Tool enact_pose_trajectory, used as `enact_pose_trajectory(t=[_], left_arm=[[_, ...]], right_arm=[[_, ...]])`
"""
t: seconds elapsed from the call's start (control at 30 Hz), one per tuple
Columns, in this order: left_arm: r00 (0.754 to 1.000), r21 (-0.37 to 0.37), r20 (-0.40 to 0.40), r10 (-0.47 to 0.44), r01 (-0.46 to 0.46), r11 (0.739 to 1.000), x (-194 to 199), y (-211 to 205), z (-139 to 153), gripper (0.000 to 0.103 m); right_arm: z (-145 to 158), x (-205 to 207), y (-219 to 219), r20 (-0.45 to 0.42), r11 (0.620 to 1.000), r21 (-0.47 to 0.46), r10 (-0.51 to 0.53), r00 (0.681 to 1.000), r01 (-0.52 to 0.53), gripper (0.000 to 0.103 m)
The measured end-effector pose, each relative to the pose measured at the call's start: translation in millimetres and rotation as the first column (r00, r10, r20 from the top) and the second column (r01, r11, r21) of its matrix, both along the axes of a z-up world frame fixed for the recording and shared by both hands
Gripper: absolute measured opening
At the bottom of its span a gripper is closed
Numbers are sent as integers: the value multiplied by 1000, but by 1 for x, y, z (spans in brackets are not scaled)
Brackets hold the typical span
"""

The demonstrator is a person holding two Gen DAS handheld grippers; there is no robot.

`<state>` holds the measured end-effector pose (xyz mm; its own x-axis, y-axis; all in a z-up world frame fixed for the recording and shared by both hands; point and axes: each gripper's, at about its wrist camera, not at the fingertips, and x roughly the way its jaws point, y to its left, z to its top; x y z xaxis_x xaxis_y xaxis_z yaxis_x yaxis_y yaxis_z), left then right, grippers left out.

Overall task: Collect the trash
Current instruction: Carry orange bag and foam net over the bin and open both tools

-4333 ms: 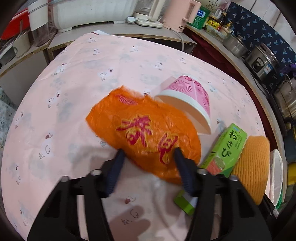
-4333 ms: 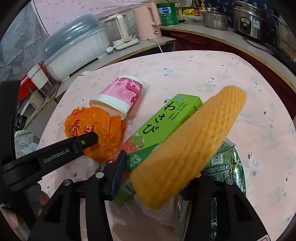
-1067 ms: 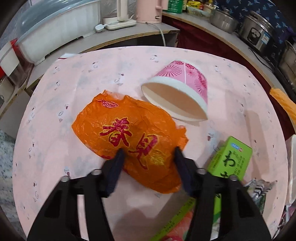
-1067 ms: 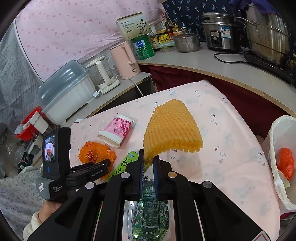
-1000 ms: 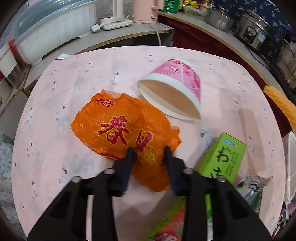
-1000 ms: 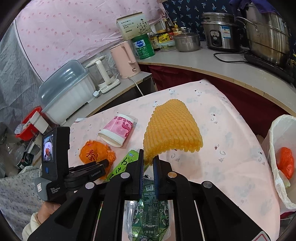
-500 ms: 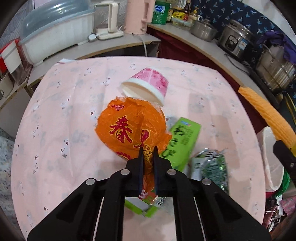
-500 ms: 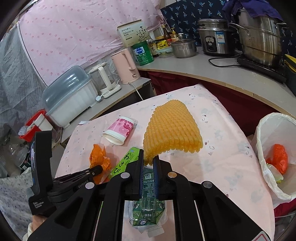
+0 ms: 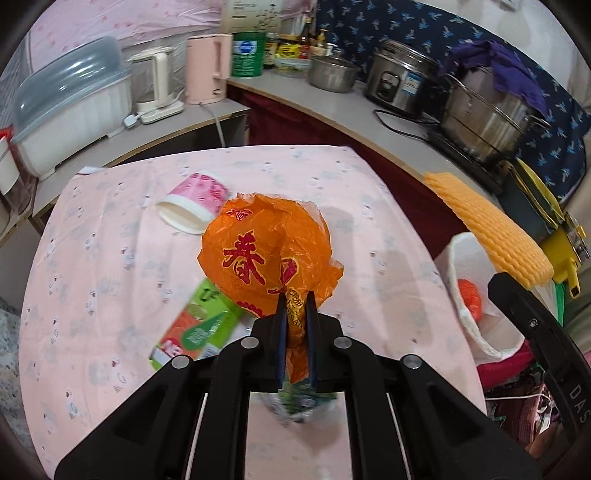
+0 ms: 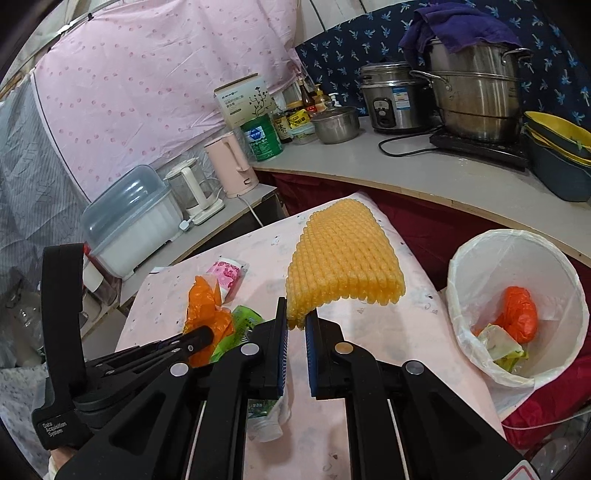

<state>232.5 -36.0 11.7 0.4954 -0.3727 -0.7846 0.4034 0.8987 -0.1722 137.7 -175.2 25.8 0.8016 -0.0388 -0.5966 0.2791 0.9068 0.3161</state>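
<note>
Left claw (image 9: 294,301) is pinching the orange plastic bag (image 9: 266,254) up off the pink table (image 9: 110,258) while the right claw (image 10: 296,321) is clamping the yellow foam net (image 10: 343,258), so I'm guessing both are carrying trash toward the white-lined bin (image 10: 517,251), letting go over it next.

A pink kettle (image 9: 205,70) stands on the side desk (image 9: 122,142) beside a clear jug kettle (image 9: 152,85) and a white lidded container (image 9: 70,99). Farther along, a green tin (image 10: 261,137), a steel bowl (image 10: 335,124), a rice cooker (image 10: 391,98) and a steel steamer pot (image 10: 480,107) under a purple cloth (image 10: 454,27).
</note>
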Motion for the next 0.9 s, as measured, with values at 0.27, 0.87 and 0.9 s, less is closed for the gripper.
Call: enact_pose_trajectory(t=[0.27,0.87,0.9], left_arm=[[996,10,16,-90,90,996,-26,-49,6,8],[973,53,13,-231,230,972,-56,-146,-3,8],[971,56,13,-239,238,970,-57,-151,-4,8]], right_arm=[[0,-33,-37,7,997,9,-81,997,81,9],[-28,-77,-111,-35,976,46,-210,977,211,9],[-32,-79,-115,-43,975,48,-216,975,218,9]])
